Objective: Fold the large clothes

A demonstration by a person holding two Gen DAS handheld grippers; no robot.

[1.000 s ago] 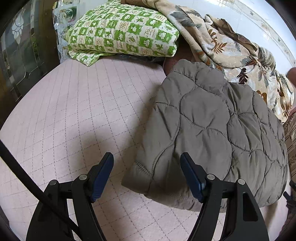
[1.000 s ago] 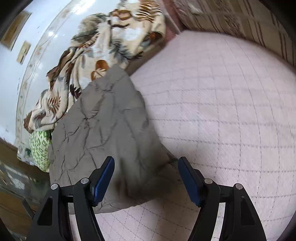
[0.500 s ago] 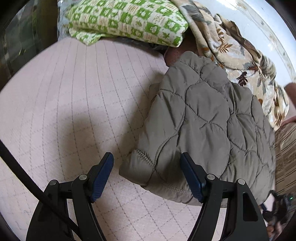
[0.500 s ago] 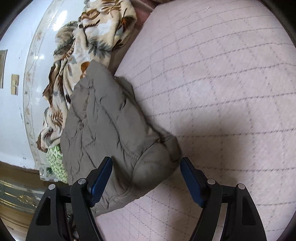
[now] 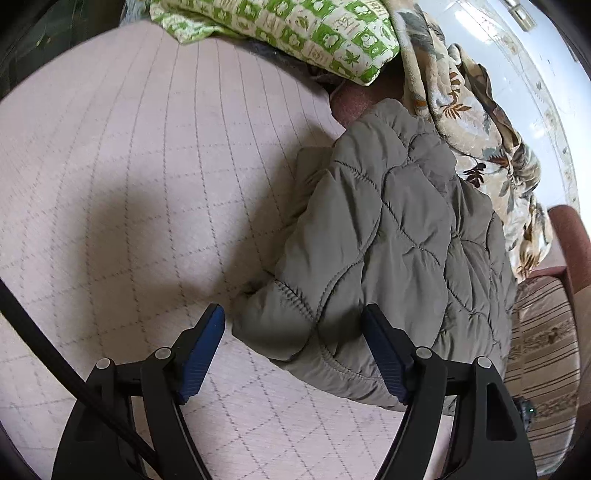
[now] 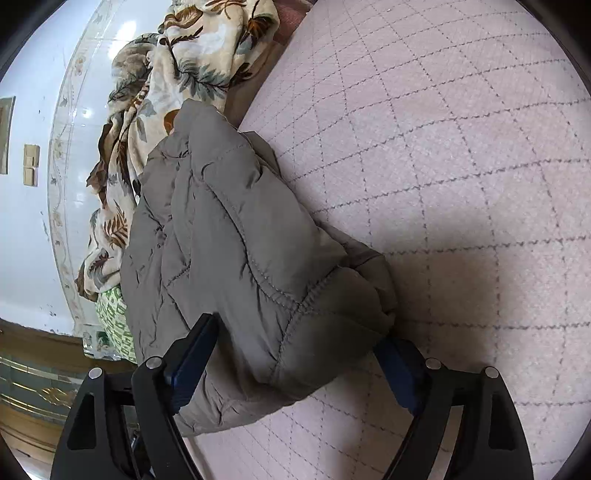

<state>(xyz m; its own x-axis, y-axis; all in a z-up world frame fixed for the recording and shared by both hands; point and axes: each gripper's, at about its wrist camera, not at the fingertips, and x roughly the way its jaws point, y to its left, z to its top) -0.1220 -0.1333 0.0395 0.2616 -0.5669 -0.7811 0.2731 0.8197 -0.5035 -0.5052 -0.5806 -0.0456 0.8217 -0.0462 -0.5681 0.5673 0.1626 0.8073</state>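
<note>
The left gripper [image 5: 293, 334] has its jaws spread wide, straddling the near corner of the jacket [image 5: 391, 254] without closing on it; its left pad [image 5: 201, 349] hangs over bare bed cover [image 5: 129, 184], its right pad [image 5: 384, 350] lies against the padded edge. The right gripper [image 6: 295, 347] also has its jaws spread, with the folded jacket [image 6: 236, 266] bulging between them; the left pad [image 6: 192, 354] touches the cloth, and the right pad [image 6: 400, 363] is partly hidden behind the corner, so contact there cannot be judged. The jacket, grey-brown and quilted, lies folded in a thick bundle on the pink bed cover [image 6: 461, 147], which is stitched in a diamond grid; both grippers throw shadows on it. Beyond the jacket a leaf-printed blanket [image 5: 476, 122] is heaped against the white wall [image 6: 26, 240]; a green-and-white pillow [image 5: 306, 26] lies farther back, touching the blanket.
</note>
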